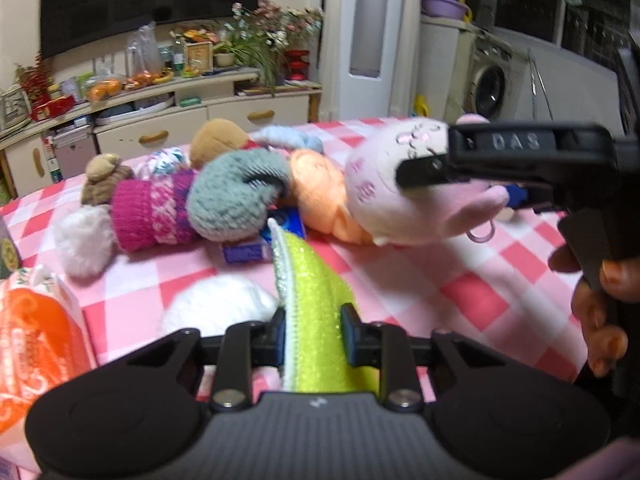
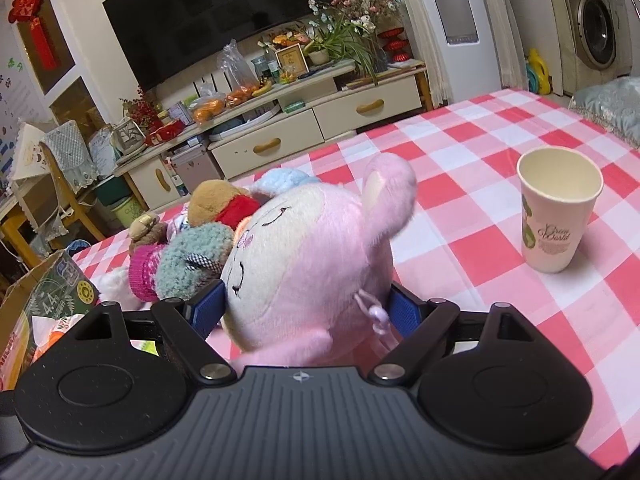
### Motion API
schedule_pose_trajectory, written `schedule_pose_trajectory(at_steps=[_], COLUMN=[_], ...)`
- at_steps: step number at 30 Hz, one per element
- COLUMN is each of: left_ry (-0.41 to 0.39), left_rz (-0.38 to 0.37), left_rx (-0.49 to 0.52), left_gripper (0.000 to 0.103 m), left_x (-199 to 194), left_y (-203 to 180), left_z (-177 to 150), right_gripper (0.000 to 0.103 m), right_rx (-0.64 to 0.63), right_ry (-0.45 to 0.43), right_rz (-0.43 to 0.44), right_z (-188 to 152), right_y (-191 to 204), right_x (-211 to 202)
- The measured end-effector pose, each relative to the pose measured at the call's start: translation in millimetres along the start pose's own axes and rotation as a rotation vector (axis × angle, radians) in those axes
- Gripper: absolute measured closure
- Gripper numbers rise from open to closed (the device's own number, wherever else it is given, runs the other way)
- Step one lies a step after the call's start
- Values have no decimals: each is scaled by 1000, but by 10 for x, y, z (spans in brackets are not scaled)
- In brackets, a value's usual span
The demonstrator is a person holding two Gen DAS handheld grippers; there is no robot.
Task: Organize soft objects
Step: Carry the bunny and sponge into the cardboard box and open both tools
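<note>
Your left tongs (image 1: pixel 312 334) are clenched on the sponge (image 1: pixel 310 300), a yellow-green pad with a pale mesh edge that stands upright between the pads and reaches forward past them. Your right tongs (image 2: pixel 306 312) are clamped on the pink plush (image 2: pixel 308 256), its face turned to their left and one ear sticking up beyond the tips; in the left view the same plush (image 1: pixel 400 184) hangs ahead and to the right of the left tongs, held up off the cloth (image 1: pixel 420 280).

Ahead of both tongs, and left of the plush, lies the heap: a grey knit (image 1: pixel 236 200), a magenta knit (image 1: pixel 148 212), an orange plush (image 1: pixel 320 184), a brown bear (image 1: pixel 218 136) behind them and a small brown toy (image 1: pixel 102 180) at the far left end. A white fluffy thing (image 1: pixel 218 304) sits just left of the left tongs' tips. To the right of the right tongs, well apart, stands a paper cup (image 2: pixel 558 216). At the left edge is an open carton (image 2: pixel 52 292) with packets in it.

I judge you are mid-carry with one soft thing in each tool, so the grasping is done and the placing is not. Where they belong is not clear: the heap looks the likelier spot, the carton possible. The next move calls for keeping both grips firm, bringing the plush down beside the orange plush without shoving the heap, then releasing. The sponge is thin and may flop once let go, so lower it flat first.
</note>
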State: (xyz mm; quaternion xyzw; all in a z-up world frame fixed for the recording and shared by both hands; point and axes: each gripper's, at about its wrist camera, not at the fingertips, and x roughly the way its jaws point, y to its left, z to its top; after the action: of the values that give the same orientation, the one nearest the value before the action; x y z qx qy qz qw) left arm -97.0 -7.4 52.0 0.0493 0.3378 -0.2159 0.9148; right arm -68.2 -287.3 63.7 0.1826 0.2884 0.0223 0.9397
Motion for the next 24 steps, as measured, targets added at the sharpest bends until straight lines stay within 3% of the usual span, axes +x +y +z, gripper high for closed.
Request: schedule_pose_trajectory(at_steps=[14, 19, 24], left_ry=[-179, -231, -262], left_rz=[86, 154, 275], left_rx=[-149, -195, -248], left_gripper=[81, 81, 81], left_x=[-642, -920, -1235], left_y=[523, 778, 1128], left_z=[299, 374, 335], right_gripper=[0, 0, 0], right_rx=[-120, -137, -163], right_ry=[-68, -65, -33], right_rz=[92, 209, 377], right_z=[118, 185, 257], right_y=[538, 873, 1407], right_x=[-299, -357, -333])
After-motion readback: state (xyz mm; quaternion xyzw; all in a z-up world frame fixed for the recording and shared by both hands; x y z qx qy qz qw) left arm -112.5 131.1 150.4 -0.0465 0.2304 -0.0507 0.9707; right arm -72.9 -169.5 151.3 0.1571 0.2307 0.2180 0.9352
